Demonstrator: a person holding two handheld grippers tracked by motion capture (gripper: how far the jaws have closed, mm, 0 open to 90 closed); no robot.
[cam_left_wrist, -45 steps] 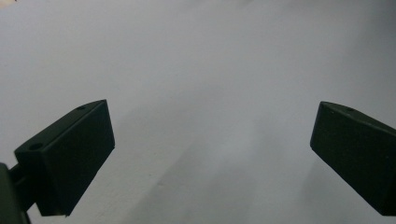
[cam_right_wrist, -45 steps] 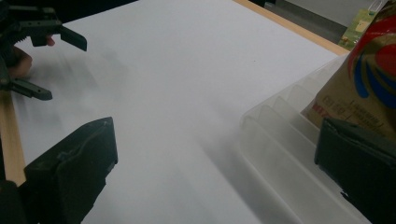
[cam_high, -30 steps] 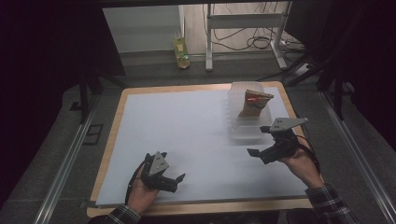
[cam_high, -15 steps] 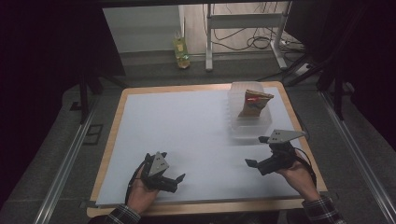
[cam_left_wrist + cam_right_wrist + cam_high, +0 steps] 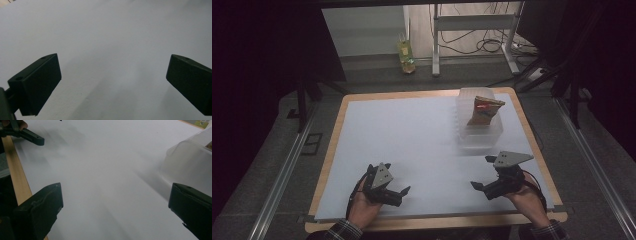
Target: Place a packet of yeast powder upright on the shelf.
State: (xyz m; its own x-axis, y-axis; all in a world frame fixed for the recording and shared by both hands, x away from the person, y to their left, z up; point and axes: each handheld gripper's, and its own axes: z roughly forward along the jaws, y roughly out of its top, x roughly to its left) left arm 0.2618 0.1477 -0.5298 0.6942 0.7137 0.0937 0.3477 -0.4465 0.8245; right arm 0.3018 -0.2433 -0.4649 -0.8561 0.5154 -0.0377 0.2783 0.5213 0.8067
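Both claws low over the white surface (image 5: 422, 145)
Left claw (image 5: 398, 194) spread wide, empty; right claw (image 5: 479, 189) also gaping, near the clear plastic tub (image 5: 479, 136).

The high view looked forward and down over the table (image 5: 532, 150). Each gripper view sat low and close over the white sheet (image 5: 105, 37), looking out between its own jaws. The right gripper view shared the clear box (image 5: 192, 157) ahead with the high view.

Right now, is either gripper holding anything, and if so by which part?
Nothing is held. The left gripper and the right gripper both have their jaws wide apart over bare white table. The snack bag sits in the clear box, untouched.
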